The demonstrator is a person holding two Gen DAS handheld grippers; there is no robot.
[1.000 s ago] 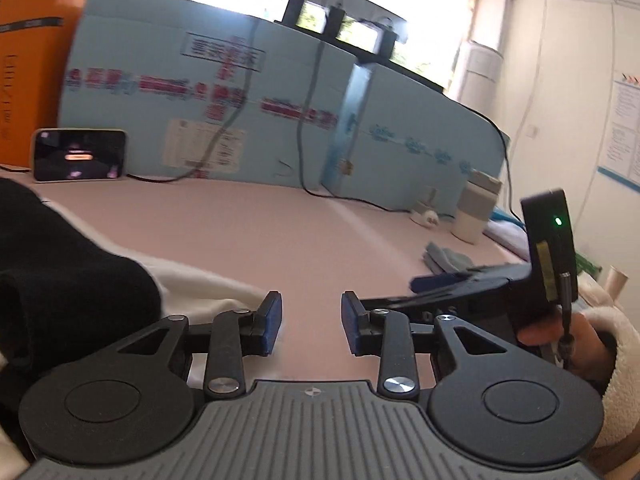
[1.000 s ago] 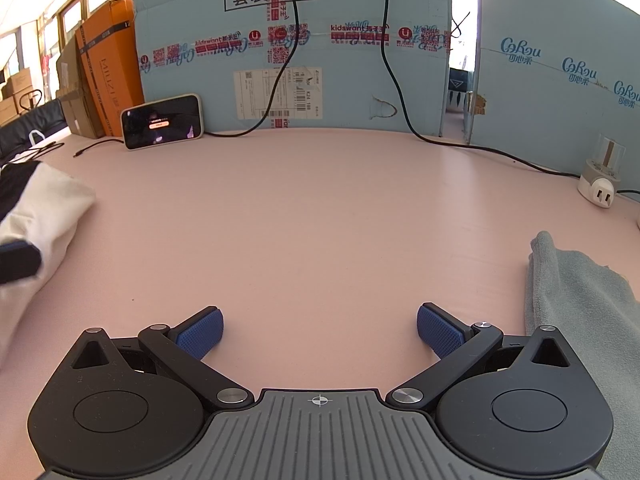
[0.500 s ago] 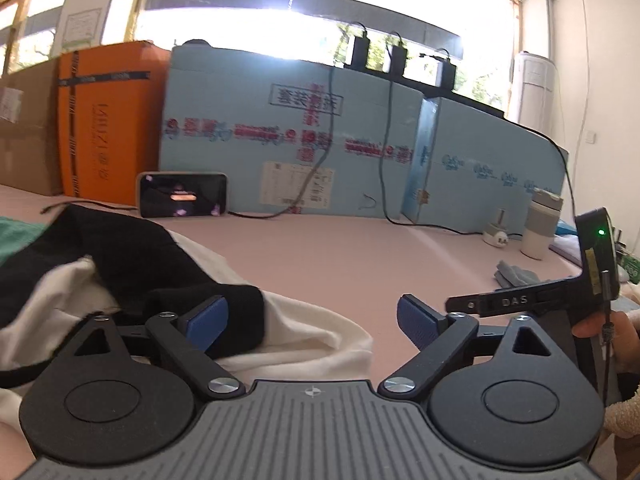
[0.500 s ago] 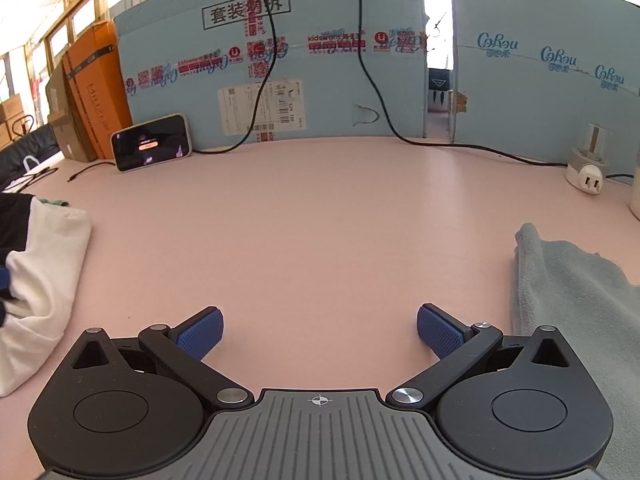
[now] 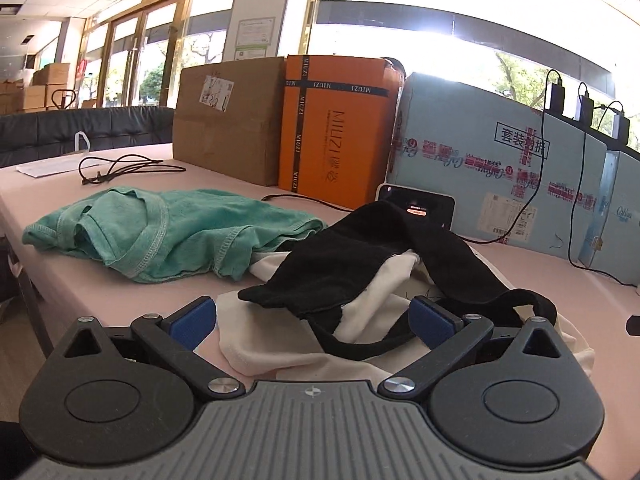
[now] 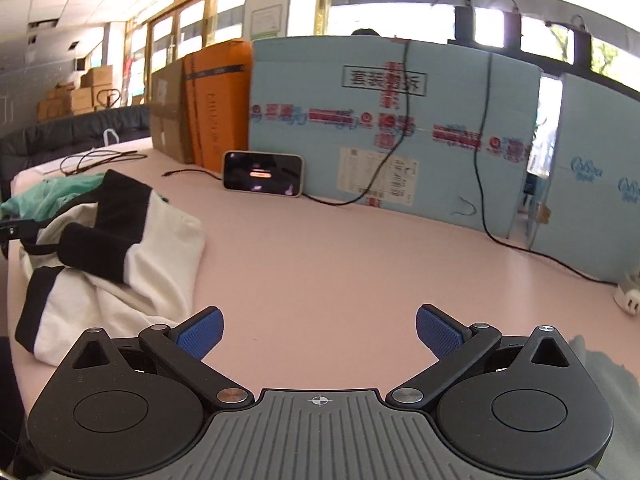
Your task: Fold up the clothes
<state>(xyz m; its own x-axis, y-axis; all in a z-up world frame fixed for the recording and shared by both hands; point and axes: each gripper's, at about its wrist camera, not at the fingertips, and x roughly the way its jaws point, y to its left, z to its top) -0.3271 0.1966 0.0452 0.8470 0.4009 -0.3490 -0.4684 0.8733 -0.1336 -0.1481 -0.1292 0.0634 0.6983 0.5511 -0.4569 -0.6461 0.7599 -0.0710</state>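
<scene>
My left tongs point(image 5: 312, 320) have swung to the black-and-white garment point(image 5: 360, 280), now wide open, gripping nothing; right tongs point(image 6: 318, 330) open, empty. I judge the next fold begins.

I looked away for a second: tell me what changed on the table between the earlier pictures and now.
The left gripper opened wide and swung left, from the bare pink table to the black-and-white garment, which now lies between its open fingers, ungripped. The right gripper also turned left, bringing that garment into view. It stayed open and empty; the green shirt and phone look unmoved.
</scene>
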